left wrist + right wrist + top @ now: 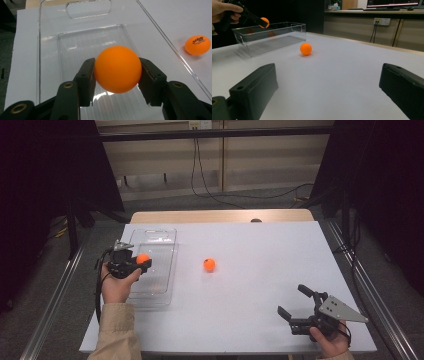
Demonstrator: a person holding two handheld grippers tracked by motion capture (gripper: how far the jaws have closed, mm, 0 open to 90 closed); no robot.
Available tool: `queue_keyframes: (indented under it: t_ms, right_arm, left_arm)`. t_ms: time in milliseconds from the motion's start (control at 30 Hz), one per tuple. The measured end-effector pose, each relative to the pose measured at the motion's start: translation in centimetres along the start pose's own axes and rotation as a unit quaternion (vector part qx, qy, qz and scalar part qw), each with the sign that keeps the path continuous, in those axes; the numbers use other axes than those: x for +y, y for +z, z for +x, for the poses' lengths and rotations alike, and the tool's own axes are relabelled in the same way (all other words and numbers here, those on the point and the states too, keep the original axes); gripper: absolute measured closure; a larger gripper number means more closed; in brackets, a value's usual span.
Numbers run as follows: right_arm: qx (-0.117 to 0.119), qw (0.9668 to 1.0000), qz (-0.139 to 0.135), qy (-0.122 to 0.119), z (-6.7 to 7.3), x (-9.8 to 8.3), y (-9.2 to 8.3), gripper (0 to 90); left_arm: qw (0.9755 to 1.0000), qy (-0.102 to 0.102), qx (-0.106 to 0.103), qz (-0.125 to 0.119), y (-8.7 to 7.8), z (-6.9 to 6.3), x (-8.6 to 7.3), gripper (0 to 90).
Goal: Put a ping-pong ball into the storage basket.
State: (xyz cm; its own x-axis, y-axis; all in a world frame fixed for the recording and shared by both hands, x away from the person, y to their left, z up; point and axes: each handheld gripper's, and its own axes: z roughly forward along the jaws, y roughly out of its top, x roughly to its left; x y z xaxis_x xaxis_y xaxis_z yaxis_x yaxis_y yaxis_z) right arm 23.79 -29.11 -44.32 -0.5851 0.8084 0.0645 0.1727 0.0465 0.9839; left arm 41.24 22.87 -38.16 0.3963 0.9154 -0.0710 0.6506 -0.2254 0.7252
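Note:
My left gripper [143, 261] is shut on an orange ball [142, 258], held above the clear plastic tray [166, 236] at the table's left. In the left gripper view the held ball [117, 69] sits squeezed between both black pads over the tray floor [75, 47]. A second orange ball [209, 265] rests on the white table, right of the tray; this loose ball [306, 49] lies ahead of my right gripper. My right gripper [295, 301] rests near the front right corner, jaws wide apart and empty. Far off, the held ball [264, 22] hangs over the tray [274, 37].
The white tabletop [260, 260] has free room between the tray and my right gripper. A wooden edge [220, 216] runs along the table's far side. Dark curtains flank the table, and cables [210, 190] lie on the floor behind it.

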Motion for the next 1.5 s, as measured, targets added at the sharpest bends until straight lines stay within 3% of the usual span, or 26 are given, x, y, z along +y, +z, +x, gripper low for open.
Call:
queue_keyframes:
  t_ms: [700,1133,1500]
  right_arm:
    - [-0.001,1.0000,0.000,0.001,0.00,-0.01,-0.02,1.0]
    - [-0.002,1.0000,0.000,0.001,-0.02,-0.01,-0.05,1.0]
    - [-0.002,1.0000,0.000,0.001,-0.06,-0.01,-0.07,0.9]
  left_arm:
    - [1.0000,-0.008,0.003,0.001,0.22,0.22,-0.27,46.7]
    - [0.9999,-0.010,0.008,0.001,0.13,0.11,-0.28,36.1]
    - [0.9996,-0.019,0.004,-0.019,-0.50,-0.27,-0.02,21.9]
